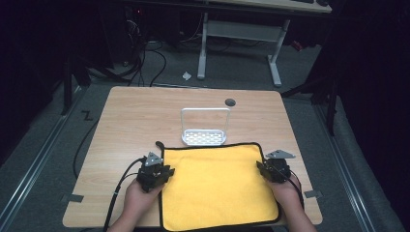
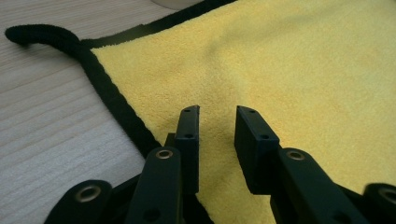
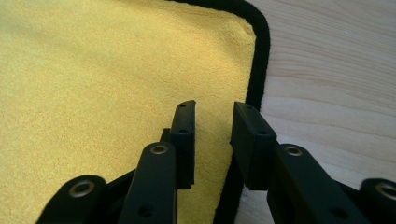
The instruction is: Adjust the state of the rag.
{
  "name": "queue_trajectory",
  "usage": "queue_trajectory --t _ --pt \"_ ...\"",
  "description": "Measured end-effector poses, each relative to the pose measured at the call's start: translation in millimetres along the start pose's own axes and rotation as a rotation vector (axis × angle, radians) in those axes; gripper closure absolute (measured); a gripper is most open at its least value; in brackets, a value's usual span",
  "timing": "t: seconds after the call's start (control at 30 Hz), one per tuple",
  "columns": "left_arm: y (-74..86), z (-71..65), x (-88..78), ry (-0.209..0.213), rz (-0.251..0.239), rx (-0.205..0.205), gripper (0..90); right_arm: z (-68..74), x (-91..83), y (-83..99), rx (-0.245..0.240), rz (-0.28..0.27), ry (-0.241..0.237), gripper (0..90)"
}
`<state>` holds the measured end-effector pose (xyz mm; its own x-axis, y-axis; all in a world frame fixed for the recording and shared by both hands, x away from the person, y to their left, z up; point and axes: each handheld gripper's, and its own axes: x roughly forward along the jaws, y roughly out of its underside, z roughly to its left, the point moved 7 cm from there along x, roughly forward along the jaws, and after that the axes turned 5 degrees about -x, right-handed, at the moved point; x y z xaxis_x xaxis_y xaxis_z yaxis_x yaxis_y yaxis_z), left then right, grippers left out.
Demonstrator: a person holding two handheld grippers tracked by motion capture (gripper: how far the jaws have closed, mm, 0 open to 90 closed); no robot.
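A yellow cloth [image 1: 217,186] with a black hem lies flat on the wooden table [image 1: 135,121], near the front edge. My left gripper [image 1: 168,170] sits at the cloth's left hem. In the left gripper view its jaws [image 2: 217,112] stand open over the yellow cloth [image 2: 289,70], just inside the hem, with nothing pinched. My right gripper [image 1: 261,167] is at the cloth's right hem. In the right gripper view its jaws [image 3: 213,106] are open above the black edge of the cloth [image 3: 93,70], near the far right corner.
A small white wire rack [image 1: 204,126] stands upright just behind the cloth's far edge. The cloth's black hanging loop [image 2: 42,35] curls off its far left corner. A dark round grommet [image 1: 230,102] sits near the table's back edge.
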<state>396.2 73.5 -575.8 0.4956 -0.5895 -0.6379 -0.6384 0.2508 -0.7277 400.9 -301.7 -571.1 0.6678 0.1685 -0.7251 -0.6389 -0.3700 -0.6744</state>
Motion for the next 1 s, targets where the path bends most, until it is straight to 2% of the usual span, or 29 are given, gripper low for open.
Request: queue_trajectory --t 0.1,0.2,0.3,0.4,0.47,0.57,0.7,0.8,0.83,0.87,1.0 --pt "-0.1 6.1 -4.5 -0.007 -0.022 -0.011 66.6 7.6 -15.5 -4.3 -0.014 -0.048 -0.002 63.6" --pt "-7.2 17.2 -7.3 -0.028 -0.059 -0.025 61.3 19.3 -28.7 -7.3 -0.028 -0.086 -0.009 60.9" --pt "-17.2 30.3 -5.8 -0.064 -0.075 -0.020 55.6 38.0 -42.8 -10.0 -0.055 -0.130 -0.029 60.9" --pt "-27.4 42.4 1.5 -0.078 -0.082 -0.066 52.5 58.5 -52.0 -12.9 -0.087 -0.156 -0.057 60.3" --pt "-32.0 49.4 9.6 -0.104 -0.070 -0.086 50.6 71.1 -55.6 -14.2 -0.107 -0.169 -0.085 58.3" --pt "-36.8 54.0 22.0 -0.116 -0.058 -0.108 49.0 90.9 -57.1 -17.5 -0.145 -0.182 -0.131 55.4" --pt "-39.8 49.2 30.4 -0.159 -0.049 -0.075 49.3 110.6 -53.5 -21.2 -0.183 -0.177 -0.173 52.8" --pt "-37.5 43.5 31.8 -0.218 -0.040 0.000 56.3 126.3 -51.2 -25.2 -0.211 -0.174 -0.197 50.9" --pt "-37.0 41.1 32.1 -0.213 -0.037 0.015 58.9 132.2 -50.2 -27.2 -0.225 -0.176 -0.205 50.1" --pt "-36.7 39.7 32.1 -0.207 -0.036 0.018 64.9 138.1 -49.2 -29.2 -0.238 -0.173 -0.211 49.3" --pt "-35.6 35.1 32.9 -0.172 -0.038 0.042 79.4 163.7 -44.7 -36.4 -0.281 -0.172 -0.244 48.3"
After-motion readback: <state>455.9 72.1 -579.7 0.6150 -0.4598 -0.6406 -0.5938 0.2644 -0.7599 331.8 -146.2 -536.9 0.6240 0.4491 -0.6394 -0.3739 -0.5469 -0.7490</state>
